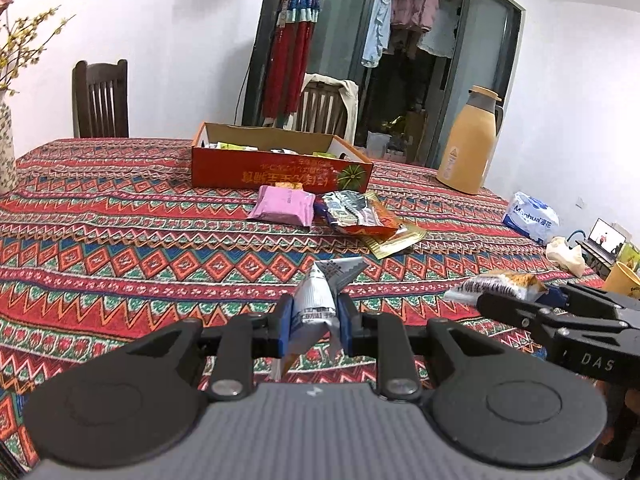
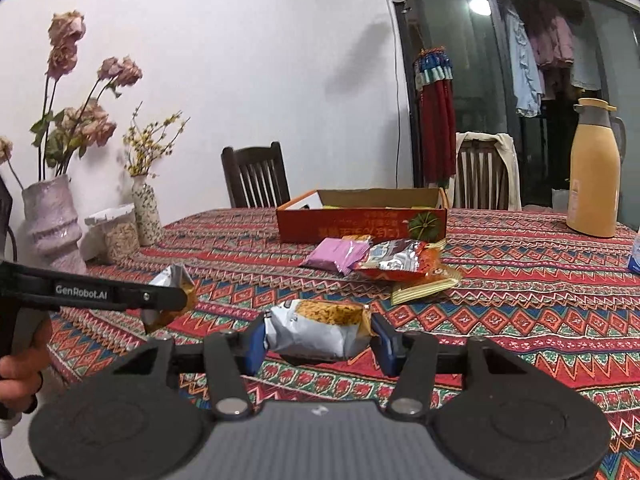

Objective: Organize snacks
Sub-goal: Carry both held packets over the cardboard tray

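in the left wrist view, the left tongs [image 1: 313, 322] pinch a small white snack packet [image 1: 316, 300] low in the middle, above the striped tabletop [image 1: 120, 220]. in the right wrist view, the right tongs [image 2: 320, 338] squeeze a puffy silver snack bag [image 2: 320, 330] low in the middle. the orange box [image 2: 360, 222] sits further back, with a pink packet [image 2: 334, 254] just in front.

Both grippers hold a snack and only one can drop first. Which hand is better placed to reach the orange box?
Probably the right. Right gripper faces the orange box almost straight ahead; from left gripper the box sits off to the left. Marginal difference.
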### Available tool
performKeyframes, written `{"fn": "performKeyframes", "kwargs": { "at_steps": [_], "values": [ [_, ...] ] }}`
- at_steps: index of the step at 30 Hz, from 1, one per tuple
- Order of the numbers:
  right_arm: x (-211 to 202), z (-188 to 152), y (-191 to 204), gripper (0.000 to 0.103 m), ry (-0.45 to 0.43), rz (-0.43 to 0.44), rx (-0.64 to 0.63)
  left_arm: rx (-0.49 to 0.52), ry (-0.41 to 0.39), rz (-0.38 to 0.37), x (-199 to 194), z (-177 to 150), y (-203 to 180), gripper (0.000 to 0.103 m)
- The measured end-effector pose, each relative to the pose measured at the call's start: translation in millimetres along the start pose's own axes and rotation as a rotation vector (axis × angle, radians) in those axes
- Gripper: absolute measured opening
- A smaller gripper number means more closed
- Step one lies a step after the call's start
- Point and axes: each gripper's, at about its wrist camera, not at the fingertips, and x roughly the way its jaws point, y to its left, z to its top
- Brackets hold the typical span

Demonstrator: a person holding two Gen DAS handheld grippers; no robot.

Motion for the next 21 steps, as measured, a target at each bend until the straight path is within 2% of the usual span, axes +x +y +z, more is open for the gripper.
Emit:
{"fn": "performKeyframes", "kwargs": {
  "at_steps": [10,15,21],
  "values": [
    [3.3,14.6,-12.2,0.052,-0.128,-0.028,-0.01,0.012,-0.004,-0.006,35.1,23.7,-1.8,0.024],
    [12.6,30.6,-19.4,0.052,-0.231,-0.062,-0.041,0.032,-0.034,-0.022,58.3,50.5,-3.3,0.024],
    [38.5,63.9,-33.4,0.052,-0.273,-0.078,-0.098,0.071,-0.086,-0.046,85.2,91.8,-3.4,0.024]
  ]
}}
